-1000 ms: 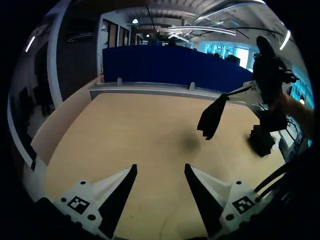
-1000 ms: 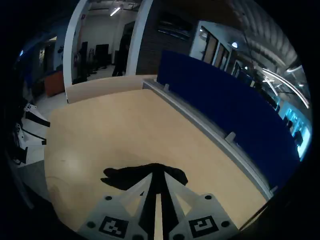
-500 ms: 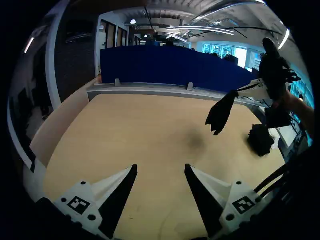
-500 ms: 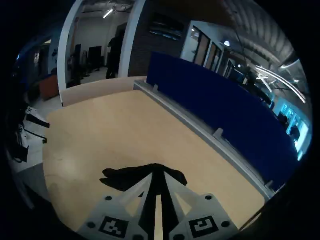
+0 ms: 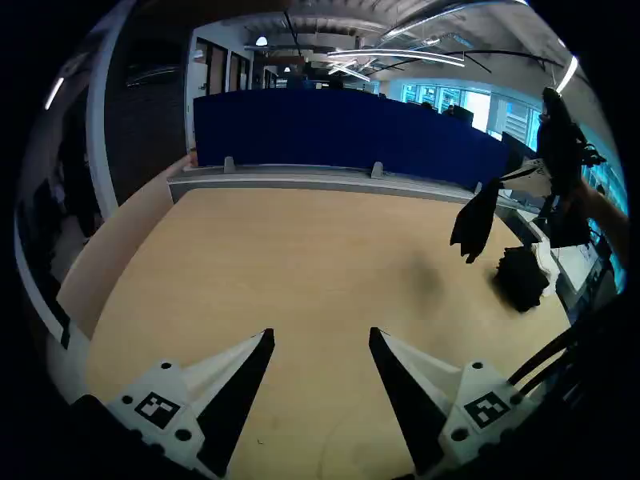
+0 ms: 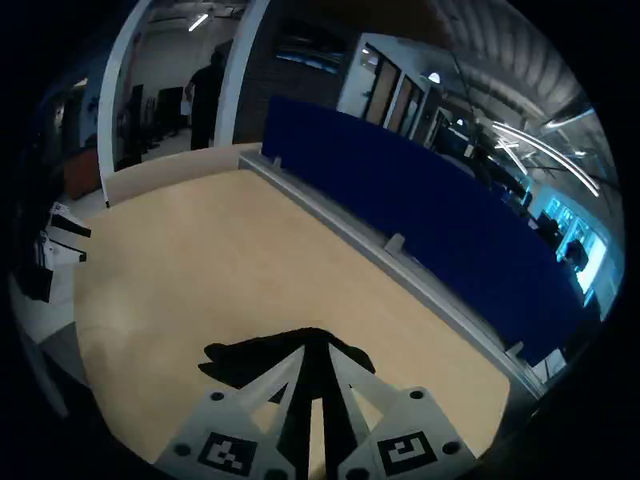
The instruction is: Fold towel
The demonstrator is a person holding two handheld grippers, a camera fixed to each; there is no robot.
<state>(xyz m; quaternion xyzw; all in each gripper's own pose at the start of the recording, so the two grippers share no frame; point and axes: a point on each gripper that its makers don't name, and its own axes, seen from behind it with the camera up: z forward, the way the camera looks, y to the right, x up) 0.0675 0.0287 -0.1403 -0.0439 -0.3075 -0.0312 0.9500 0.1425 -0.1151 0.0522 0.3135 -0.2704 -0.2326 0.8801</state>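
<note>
Nearest in the left gripper view: left hand-held gripper (image 5: 320, 332), fingers spread wide, holding nothing, poised over the pale wooden table (image 5: 264, 256). Nearest in the right gripper view: right hand-held gripper (image 6: 314, 342), fingers pressed together on a pinch of dark towel (image 6: 240, 362), cloth bunched to either side of the tips. Farther off in the left gripper view, toward the right edge: that same towel dangling limp in the air, clear of the table, crumpled rather than spread. Just beyond and below, a dark heap (image 5: 522, 276) on the table's far corner; impossible to say what. Behind everything, a blue partition (image 5: 336, 132) along the back edge. Judging by this, barely begun: no fold made, no flat layout, only one spot of the cloth gripped. Left to do, most likely: laying the towel flat, taking a second corner with the free gripper, bringing edges together.
</note>
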